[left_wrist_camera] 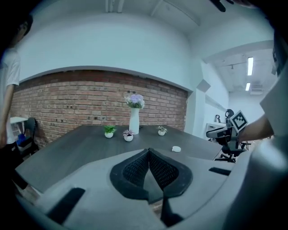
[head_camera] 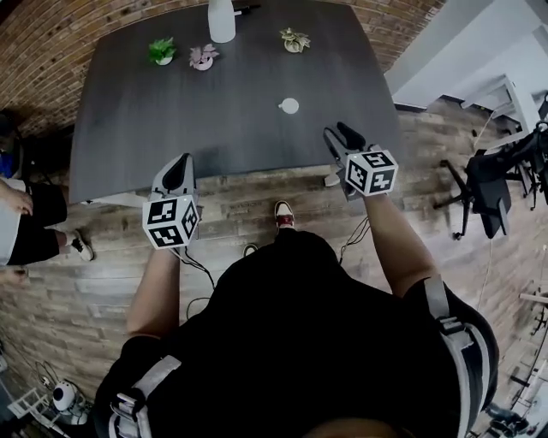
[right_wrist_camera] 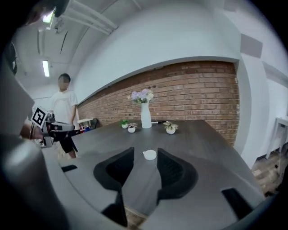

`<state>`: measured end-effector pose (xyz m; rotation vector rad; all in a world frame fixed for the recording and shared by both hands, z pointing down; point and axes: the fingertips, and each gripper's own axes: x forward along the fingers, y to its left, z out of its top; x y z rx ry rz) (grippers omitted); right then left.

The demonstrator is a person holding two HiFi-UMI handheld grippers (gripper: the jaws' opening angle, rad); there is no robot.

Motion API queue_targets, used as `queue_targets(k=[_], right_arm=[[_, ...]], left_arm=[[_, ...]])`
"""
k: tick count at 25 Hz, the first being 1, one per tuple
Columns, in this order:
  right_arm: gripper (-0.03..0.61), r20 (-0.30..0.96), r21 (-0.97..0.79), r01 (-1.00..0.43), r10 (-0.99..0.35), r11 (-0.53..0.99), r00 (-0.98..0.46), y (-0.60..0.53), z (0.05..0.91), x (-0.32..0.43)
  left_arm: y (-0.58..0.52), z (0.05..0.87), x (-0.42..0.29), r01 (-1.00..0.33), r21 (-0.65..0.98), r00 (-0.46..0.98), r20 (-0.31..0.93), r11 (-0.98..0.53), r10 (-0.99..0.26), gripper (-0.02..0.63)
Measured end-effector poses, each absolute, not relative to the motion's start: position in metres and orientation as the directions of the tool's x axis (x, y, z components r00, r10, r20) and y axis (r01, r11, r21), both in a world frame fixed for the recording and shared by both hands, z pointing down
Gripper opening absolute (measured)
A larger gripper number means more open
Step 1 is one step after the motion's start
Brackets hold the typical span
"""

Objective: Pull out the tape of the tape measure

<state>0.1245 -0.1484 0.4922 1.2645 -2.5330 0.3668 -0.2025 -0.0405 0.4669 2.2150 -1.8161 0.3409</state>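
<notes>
A small round white tape measure [head_camera: 289, 105] lies on the dark table [head_camera: 171, 120], right of its middle. No tape shows pulled out of it. My right gripper [head_camera: 341, 137] hovers over the table's near edge, a short way in front of the tape measure. In the right gripper view its jaws stand open with nothing between the pads, and the tape measure [right_wrist_camera: 150, 155] shows beyond the gap of the right gripper [right_wrist_camera: 145, 152]. My left gripper [head_camera: 177, 173] is at the near edge, further left, and the left gripper [left_wrist_camera: 149, 153] is shut on nothing. The tape measure [left_wrist_camera: 176, 148] lies ahead to its right.
A white vase [head_camera: 222, 19] and three small potted plants [head_camera: 162, 50] [head_camera: 203, 56] [head_camera: 294, 39] stand along the table's far side. A person [head_camera: 26, 218] stands at the left of the table. An office chair [head_camera: 492, 184] is on the wooden floor at the right.
</notes>
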Motion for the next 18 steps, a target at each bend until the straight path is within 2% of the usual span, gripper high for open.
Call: queue_targets(k=[4,7,18], right_arm=[[0.208,0.491,-0.060,-0.708,-0.597,0.703,-0.634,-0.190,0.540,0.093],[0.225,0.566,-0.055,-0.625,-0.492,0.778,-0.662,-0.217,0.570,0.070],[0.249,0.664,-0.039,-0.418,-0.289,0.908,-0.689,-0.261,0.618,0.027]], left_arm=[[-0.071,0.457,-0.201,-0.991,0.028,0.135,0.339,-0.133,-0.931,0.011],[-0.095,0.453,-0.196,-0.995,0.018,0.102,0.347,-0.102,-0.932,0.011],[-0.134,0.464,-0.155,-0.997,0.009,0.074,0.403,-0.078,-0.912,0.011]])
